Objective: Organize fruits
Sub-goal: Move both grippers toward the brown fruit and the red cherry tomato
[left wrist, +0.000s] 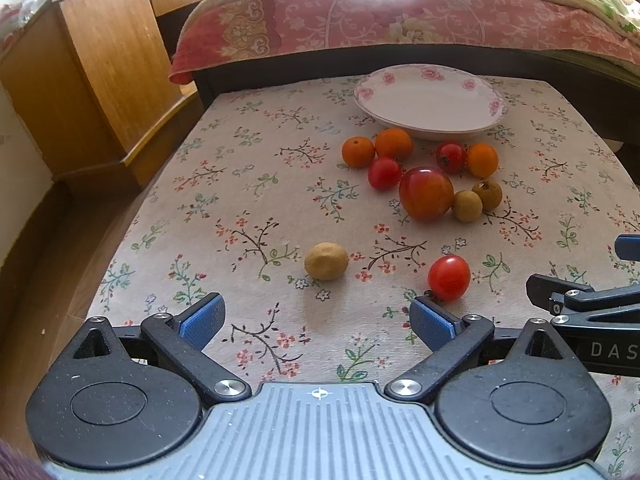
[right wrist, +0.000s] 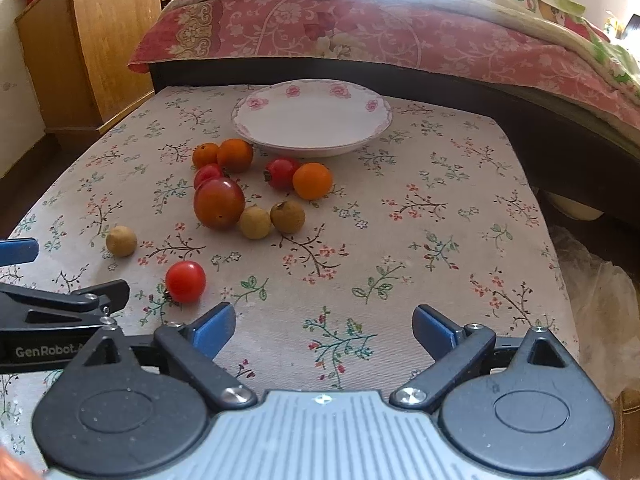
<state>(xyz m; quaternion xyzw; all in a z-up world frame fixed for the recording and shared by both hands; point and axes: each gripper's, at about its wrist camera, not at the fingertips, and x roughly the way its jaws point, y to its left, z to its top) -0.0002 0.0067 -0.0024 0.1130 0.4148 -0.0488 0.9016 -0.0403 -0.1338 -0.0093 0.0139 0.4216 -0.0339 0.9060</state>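
A white plate [left wrist: 430, 98] [right wrist: 312, 120] with pink flowers on its rim sits bare at the far side of the floral cloth. In front of it lies a cluster of fruit: a large red tomato [left wrist: 426, 193] [right wrist: 219, 203], small red tomatoes, orange ones and two tan longans [left wrist: 467, 206] [right wrist: 255, 222]. Nearer me lie a lone longan [left wrist: 326, 261] [right wrist: 121, 241] and a lone cherry tomato [left wrist: 449, 277] [right wrist: 185, 281]. My left gripper [left wrist: 318, 318] is open over the cloth, short of the longan. My right gripper [right wrist: 324, 326] is open over bare cloth, right of the cherry tomato.
The table's floral cloth [right wrist: 420, 208] fills both views. A bed with a red patterned blanket [left wrist: 400, 20] runs behind the plate. A wooden cabinet [left wrist: 100, 80] stands at the left. The right gripper's finger [left wrist: 560, 296] shows at the left view's right edge.
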